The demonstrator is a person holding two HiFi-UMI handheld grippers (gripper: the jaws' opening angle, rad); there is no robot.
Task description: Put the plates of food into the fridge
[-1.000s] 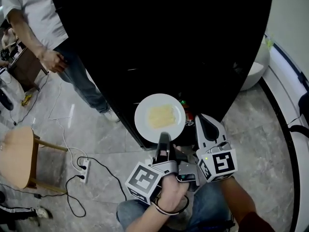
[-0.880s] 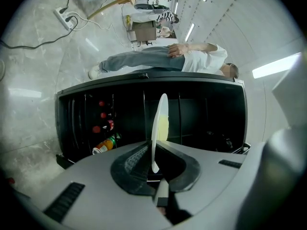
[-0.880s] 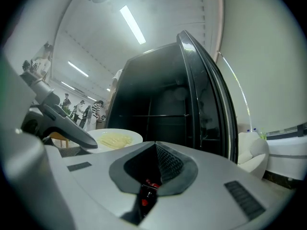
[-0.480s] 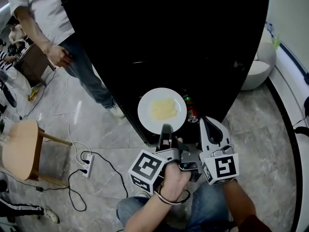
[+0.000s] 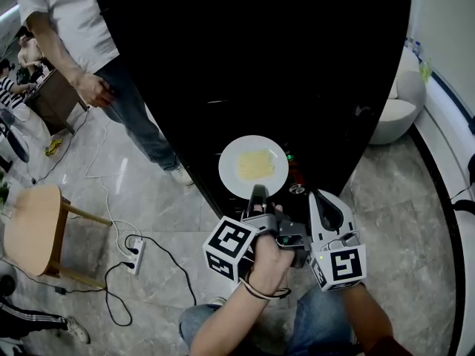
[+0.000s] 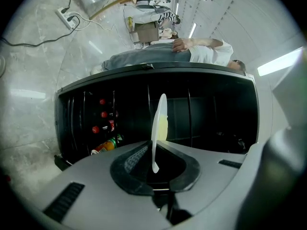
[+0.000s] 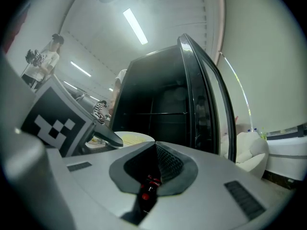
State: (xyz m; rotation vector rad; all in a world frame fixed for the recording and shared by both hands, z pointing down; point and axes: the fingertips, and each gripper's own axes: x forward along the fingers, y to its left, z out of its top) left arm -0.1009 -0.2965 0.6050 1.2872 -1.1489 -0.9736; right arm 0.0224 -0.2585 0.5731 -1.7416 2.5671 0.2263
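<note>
**Plate of food held at the mouth of the open fridge**

The left gripper (image 5: 257, 193), fingers narrowed onto the near rim, holds the round white plate (image 5: 231, 170) of pale yellow food (image 5: 255, 165) mid-frame, before the tall black fridge (image 5: 297, 73). The right gripper (image 5: 327, 208), just to its right, has its fingers together and empty. Best, I judge, to hold the plate level, slide it well onto a shelf clear of the red-capped bottles (image 6: 102, 115), and only then release. No writing is readable, only the square black-and-white markers (image 5: 231, 248).

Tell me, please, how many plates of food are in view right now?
1. The plate is clamped by its rim in the left gripper, just in front of the dark fridge. More may be hidden inside its unlit interior.
</note>
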